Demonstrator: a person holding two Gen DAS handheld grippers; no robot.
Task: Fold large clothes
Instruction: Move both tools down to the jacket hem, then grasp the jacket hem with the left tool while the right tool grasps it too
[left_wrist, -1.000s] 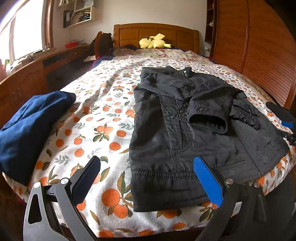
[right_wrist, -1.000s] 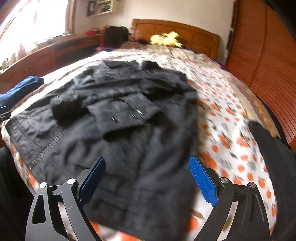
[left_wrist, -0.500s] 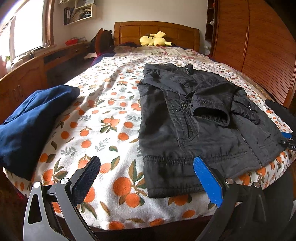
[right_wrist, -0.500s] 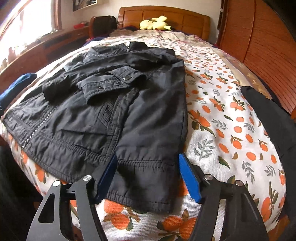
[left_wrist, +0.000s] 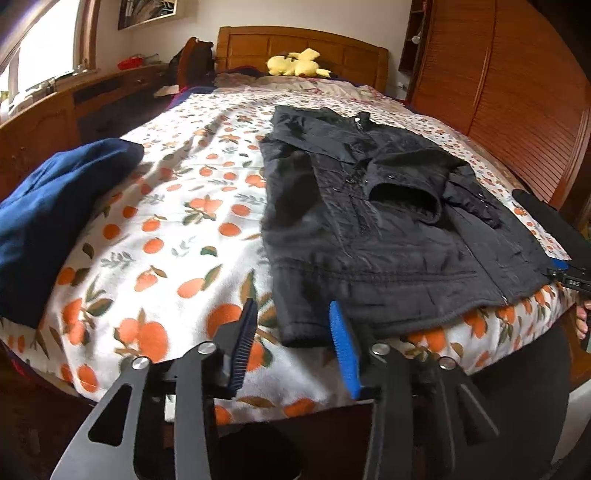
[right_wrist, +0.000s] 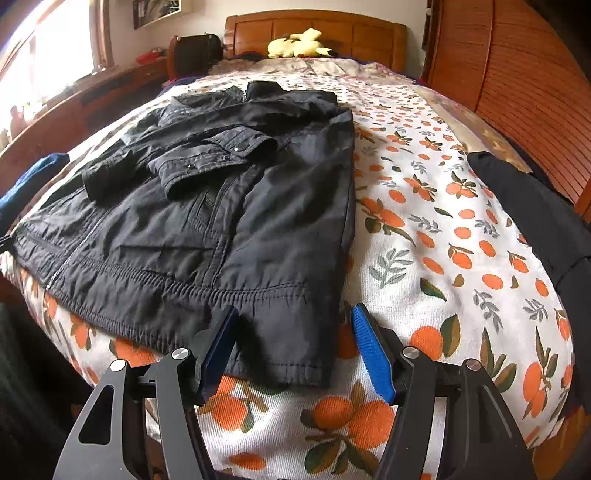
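A black jacket (left_wrist: 369, 229) lies flat on the orange-print bedspread (left_wrist: 177, 236), collar toward the headboard, both sleeves folded across its front. Its hem hangs near the bed's front edge. My left gripper (left_wrist: 293, 304) hovers at the hem's left corner; its jaws are closing, the corner lies between them, and the pads do not press on it. In the right wrist view, my right gripper (right_wrist: 294, 308) stands partly open around the hem's right corner of the jacket (right_wrist: 229, 206), with no clear pinch. The right gripper (left_wrist: 569, 275) also shows at the right edge of the left wrist view.
A folded navy garment (left_wrist: 55, 214) lies at the bed's left side. Another dark garment (right_wrist: 535, 214) rests at the right side near the wooden wardrobe (right_wrist: 535, 92). A yellow plush toy (left_wrist: 295, 64) sits by the headboard. A wooden desk (left_wrist: 55, 114) runs along the left.
Both grippers came down and in toward the jacket's hem corners. The left jaws have narrowed from wide open; the right jaws narrowed earlier and have kept that width since.
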